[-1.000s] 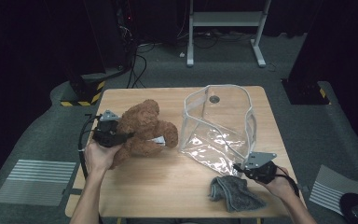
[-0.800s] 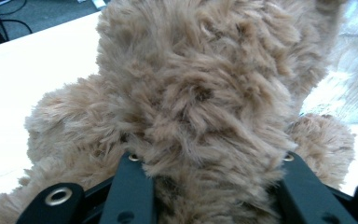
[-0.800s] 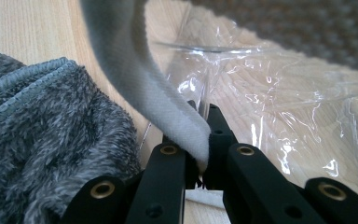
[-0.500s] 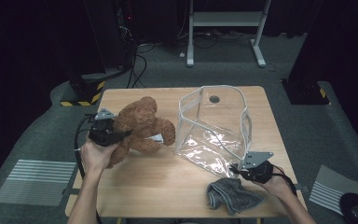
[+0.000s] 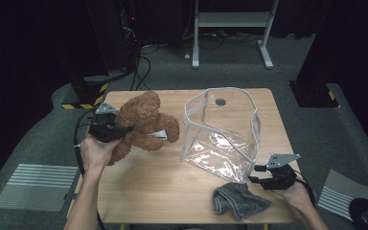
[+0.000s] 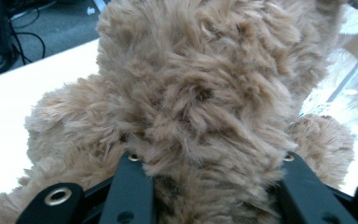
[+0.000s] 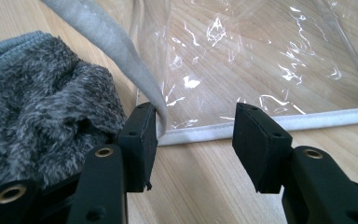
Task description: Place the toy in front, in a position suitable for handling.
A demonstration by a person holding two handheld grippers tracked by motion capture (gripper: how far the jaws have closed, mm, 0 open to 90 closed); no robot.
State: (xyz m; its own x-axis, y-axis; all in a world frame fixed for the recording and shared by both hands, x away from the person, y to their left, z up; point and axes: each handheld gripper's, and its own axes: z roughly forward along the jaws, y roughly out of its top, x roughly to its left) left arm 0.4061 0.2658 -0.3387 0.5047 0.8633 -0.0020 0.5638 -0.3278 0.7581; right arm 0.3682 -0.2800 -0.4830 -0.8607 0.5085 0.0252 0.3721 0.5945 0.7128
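Since the earlier frame the teddy bear (image 5: pixel 141 125) has been lifted a little higher at the left of the high view, and the right gripper (image 5: pixel 267 181) has let go of the clear bag's (image 5: pixel 220 129) corner and slid slightly right. In the high view the left gripper (image 5: pixel 109 130) is clamped on the bear at centre left; the bag stands open at the middle of the table (image 5: pixel 163 191), with the grey cloth (image 5: pixel 237 200) at lower centre, just left of the right gripper. In the left gripper view, brown fur (image 6: pixel 200 93) is pinched between the two jaws. In the right gripper view the jaws have just been opening — they stand apart, with the bag's grey-trimmed corner (image 7: pixel 161 122) against the left pad and the cloth (image 7: pixel 37 112) at left.
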